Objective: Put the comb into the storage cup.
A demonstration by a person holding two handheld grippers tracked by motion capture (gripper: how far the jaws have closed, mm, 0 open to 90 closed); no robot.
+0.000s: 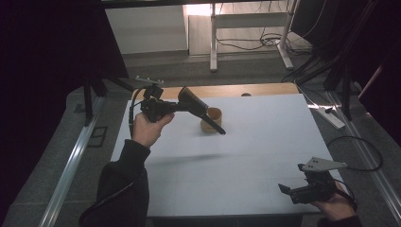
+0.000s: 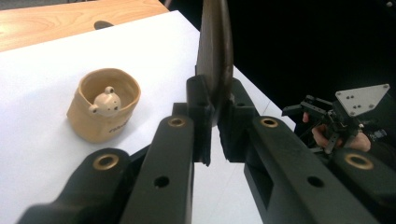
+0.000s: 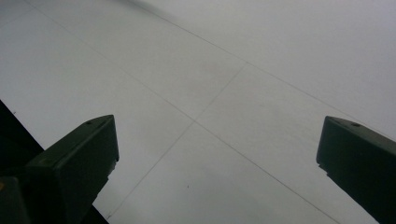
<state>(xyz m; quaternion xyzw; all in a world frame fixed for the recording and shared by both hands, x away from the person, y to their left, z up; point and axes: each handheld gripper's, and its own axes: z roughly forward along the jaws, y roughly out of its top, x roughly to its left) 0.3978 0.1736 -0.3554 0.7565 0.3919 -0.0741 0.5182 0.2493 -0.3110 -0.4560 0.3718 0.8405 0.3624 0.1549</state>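
Observation:
A dark, flat utensil like a spatula (image 1: 193, 101) is clamped in my left gripper (image 1: 182, 106), held by a hand above the table's far left. Its thin handle slants down to the right in front of the cup. In the left gripper view its brown blade (image 2: 215, 46) rises from between the shut pads of the gripper (image 2: 214, 116). A tan ceramic cup (image 1: 211, 118) stands on the white table just beyond; a small bear figure sits inside the cup (image 2: 105, 109). My right gripper (image 1: 288, 189) rests near the front right corner, jaws wide apart over bare table (image 3: 217, 140).
The white table top (image 1: 246, 165) ends in a wooden strip (image 1: 236, 90) at the far edge, where a small dark spot (image 1: 245, 94) lies. Desk legs and cables stand on the floor beyond. Across the table, the right gripper (image 2: 306, 106) carries its grey plate.

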